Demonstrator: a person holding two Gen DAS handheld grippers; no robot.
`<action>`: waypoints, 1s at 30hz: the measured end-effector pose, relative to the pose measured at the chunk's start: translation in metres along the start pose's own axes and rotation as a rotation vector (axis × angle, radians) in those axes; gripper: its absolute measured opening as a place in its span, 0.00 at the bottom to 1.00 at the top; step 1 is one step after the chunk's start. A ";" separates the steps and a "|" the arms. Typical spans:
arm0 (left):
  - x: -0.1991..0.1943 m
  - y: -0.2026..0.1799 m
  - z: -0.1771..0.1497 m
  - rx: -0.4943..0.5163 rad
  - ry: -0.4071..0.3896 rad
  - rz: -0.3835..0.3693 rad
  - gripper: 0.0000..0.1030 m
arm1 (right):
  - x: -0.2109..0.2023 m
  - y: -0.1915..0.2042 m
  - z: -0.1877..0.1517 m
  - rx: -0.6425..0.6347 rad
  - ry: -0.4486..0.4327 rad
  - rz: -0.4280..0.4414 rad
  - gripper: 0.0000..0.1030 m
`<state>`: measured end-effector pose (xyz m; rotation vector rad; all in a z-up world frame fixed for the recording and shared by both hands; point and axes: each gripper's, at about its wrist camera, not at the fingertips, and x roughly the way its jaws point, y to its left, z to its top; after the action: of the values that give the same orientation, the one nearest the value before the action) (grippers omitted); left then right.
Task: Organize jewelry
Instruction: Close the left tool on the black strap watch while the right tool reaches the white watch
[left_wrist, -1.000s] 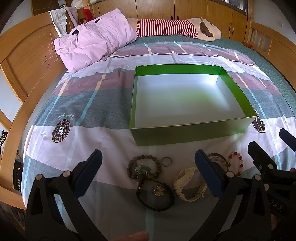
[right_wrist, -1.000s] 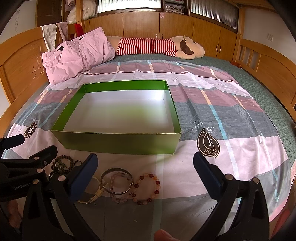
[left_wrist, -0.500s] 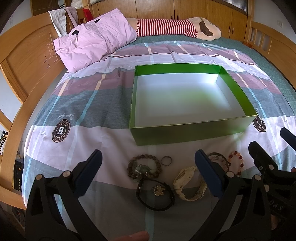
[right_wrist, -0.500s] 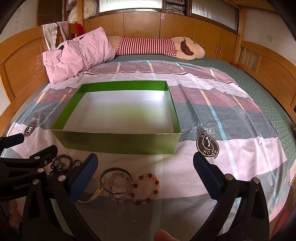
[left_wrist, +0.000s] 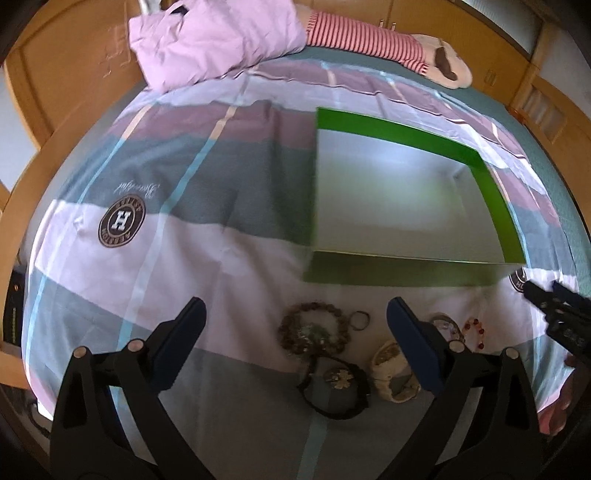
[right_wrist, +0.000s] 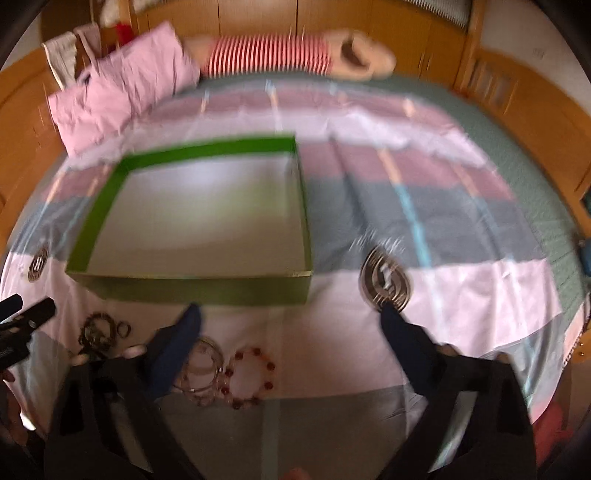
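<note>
Black left claw and right claw both gape wide, empty, above the jewelry.

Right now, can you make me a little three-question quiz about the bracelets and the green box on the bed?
1. True or false: the green box already has jewelry inside it.
2. Which lies closest to the box's front wall? A) the brown bead bracelet B) the black cord necklace C) the cream watch
3. Fill in: both the left gripper and the right gripper are ____ and hold nothing.

Key
1. False. Its white floor is bare; every piece lies on the bedspread in front of it.
2. A.
3. Open.
</note>
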<state>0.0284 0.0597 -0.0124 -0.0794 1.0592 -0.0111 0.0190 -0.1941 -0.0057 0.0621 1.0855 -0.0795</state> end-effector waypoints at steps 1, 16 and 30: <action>0.003 0.002 0.000 -0.004 0.010 0.005 0.96 | 0.009 0.001 -0.001 0.001 0.035 0.044 0.61; 0.035 0.016 -0.010 -0.053 0.190 -0.035 0.87 | 0.019 0.042 -0.036 -0.080 0.179 0.406 0.45; 0.048 0.017 -0.036 0.036 0.308 -0.092 0.82 | 0.053 0.081 -0.051 -0.103 0.239 0.412 0.24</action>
<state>0.0199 0.0722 -0.0725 -0.0957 1.3619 -0.1289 0.0064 -0.1105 -0.0751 0.2054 1.2933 0.3621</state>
